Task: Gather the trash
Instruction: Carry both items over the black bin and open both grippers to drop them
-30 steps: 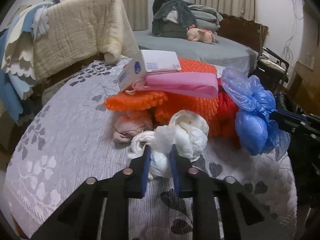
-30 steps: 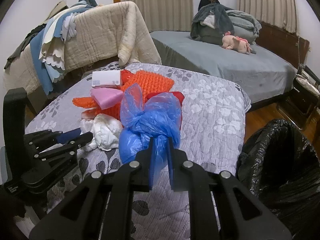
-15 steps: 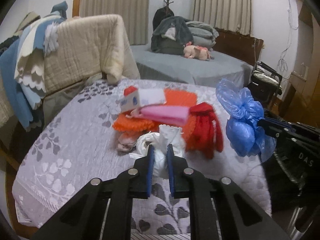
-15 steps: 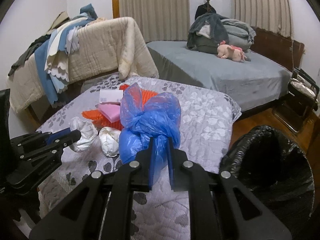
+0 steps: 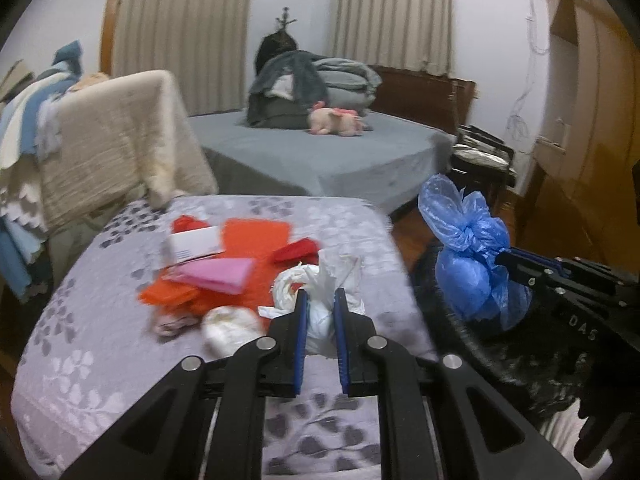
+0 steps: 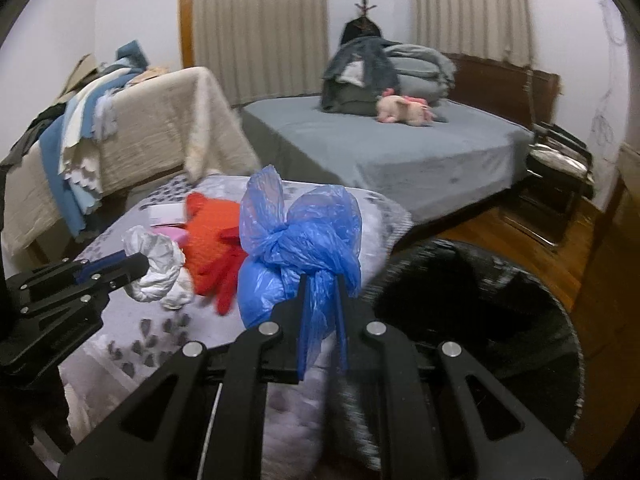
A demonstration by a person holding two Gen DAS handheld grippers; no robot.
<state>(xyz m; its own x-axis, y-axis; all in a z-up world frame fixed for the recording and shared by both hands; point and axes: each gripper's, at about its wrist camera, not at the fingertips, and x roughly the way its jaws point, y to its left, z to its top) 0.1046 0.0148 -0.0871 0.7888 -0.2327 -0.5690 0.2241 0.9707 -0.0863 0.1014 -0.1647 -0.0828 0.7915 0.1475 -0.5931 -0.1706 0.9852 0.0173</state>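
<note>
My left gripper (image 5: 319,300) is shut on a crumpled white plastic bag (image 5: 320,286), held up over the near right part of the grey floral bedspread (image 5: 100,320). The same white bag (image 6: 154,266) shows at the left of the right wrist view, pinched by the left gripper (image 6: 140,262). My right gripper (image 6: 322,284) is shut on a knotted blue plastic bag (image 6: 298,248), which hangs by the bed's right edge. That blue bag (image 5: 470,256) is at the right of the left wrist view, over the black bin bag (image 5: 520,360). The black bin bag's mouth (image 6: 472,304) gapes lower right.
On the bedspread lie orange knitwear (image 5: 244,252), a pink cloth (image 5: 216,274), a red piece (image 5: 298,250), a white box (image 5: 194,244) and a second white wad (image 5: 230,328). A grey bed (image 6: 400,152) with a pink plush stands behind, blankets (image 6: 152,136) at left, a chair (image 6: 560,164) at right.
Both grippers have risen and pulled back to the right with their bags. The white bag has come off the bedspread, and the blue bag now hangs over the black bin bag.
</note>
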